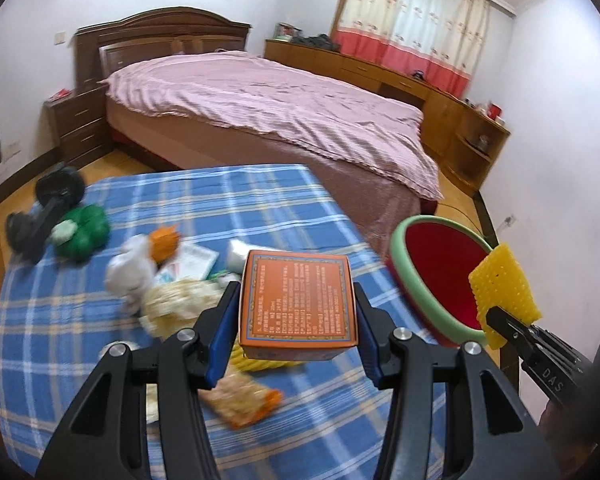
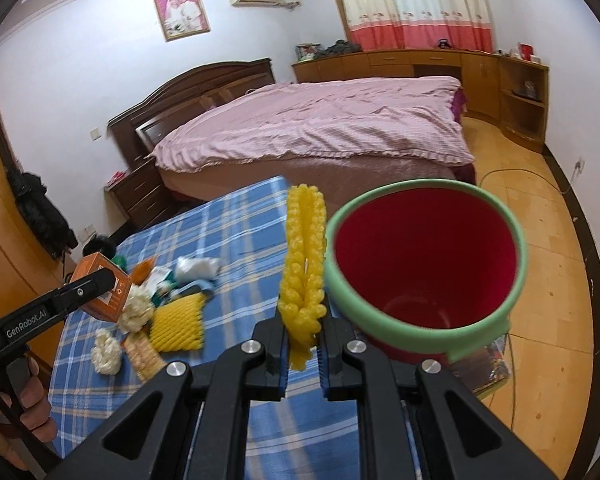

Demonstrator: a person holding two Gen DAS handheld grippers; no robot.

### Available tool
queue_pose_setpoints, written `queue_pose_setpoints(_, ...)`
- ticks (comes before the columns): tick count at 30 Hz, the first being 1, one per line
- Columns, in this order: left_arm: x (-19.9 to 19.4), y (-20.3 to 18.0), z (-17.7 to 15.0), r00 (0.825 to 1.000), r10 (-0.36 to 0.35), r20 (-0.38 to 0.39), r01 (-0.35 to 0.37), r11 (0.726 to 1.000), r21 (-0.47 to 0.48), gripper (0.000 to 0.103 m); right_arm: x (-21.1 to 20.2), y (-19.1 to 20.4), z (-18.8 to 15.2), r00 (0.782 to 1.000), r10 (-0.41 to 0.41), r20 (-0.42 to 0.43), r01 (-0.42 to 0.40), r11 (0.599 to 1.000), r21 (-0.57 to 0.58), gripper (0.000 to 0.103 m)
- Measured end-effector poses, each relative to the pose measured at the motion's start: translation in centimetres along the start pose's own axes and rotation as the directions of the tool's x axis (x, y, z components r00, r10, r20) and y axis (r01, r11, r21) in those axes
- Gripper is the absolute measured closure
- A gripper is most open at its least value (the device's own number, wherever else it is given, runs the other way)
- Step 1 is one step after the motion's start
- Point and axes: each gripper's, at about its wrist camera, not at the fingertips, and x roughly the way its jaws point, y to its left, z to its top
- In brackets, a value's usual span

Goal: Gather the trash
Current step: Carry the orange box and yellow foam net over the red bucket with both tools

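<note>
red bin [image 2: 424,256]: empty | left gripper [image 1: 296,312]: grasping orange box [image 1: 298,300] | right gripper [image 2: 303,344]: clenched on yellow foam net [image 2: 304,264]

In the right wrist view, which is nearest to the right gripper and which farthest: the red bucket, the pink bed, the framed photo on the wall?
From the right gripper:
1. Red bucket, just ahead, to the right.
2. Pink bed, behind the table.
3. Framed photo, on the far wall, upper left.
</note>
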Motion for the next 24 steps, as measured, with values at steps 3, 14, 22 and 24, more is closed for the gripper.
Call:
queue_pose_setpoints(3, 1.4, -2.2, 0.6, 1.0, -0.023, -0.019, 0.023, 0.999, 0.035, 0.05, 0.1, -2.0, 0.4, 1.0, -0.025, 0.006, 0.025, 0.999, 0.026, 0.09)
queue_pose_setpoints(14, 7.1, -9.6, 2.1, 0.991, -0.11, -0.08, 0.122, 0.979, 0.161, 0.05, 1.9, -8.9, 0.6, 0.994, -0.11, -0.015, 0.111, 0.987, 0.113, 0.09)
queue_pose_setpoints(22, 11.1, -13.5, 2.1, 0.979, -0.163, -0.121, 0.186, 0.96, 0.211, 0.05, 4.0, -12.3, 0.6, 0.99, -0.131, -0.051, 0.138, 0.978, 0.159, 0.09)
queue_pose_setpoints(24, 11.9, -14.3, 2.2, 0.977, -0.176, -0.12, 0.199, 0.953, 0.227, 0.05, 4.5, -12.9, 0.6, 0.989, -0.136, -0.057, 0.144, 0.975, 0.169, 0.09)
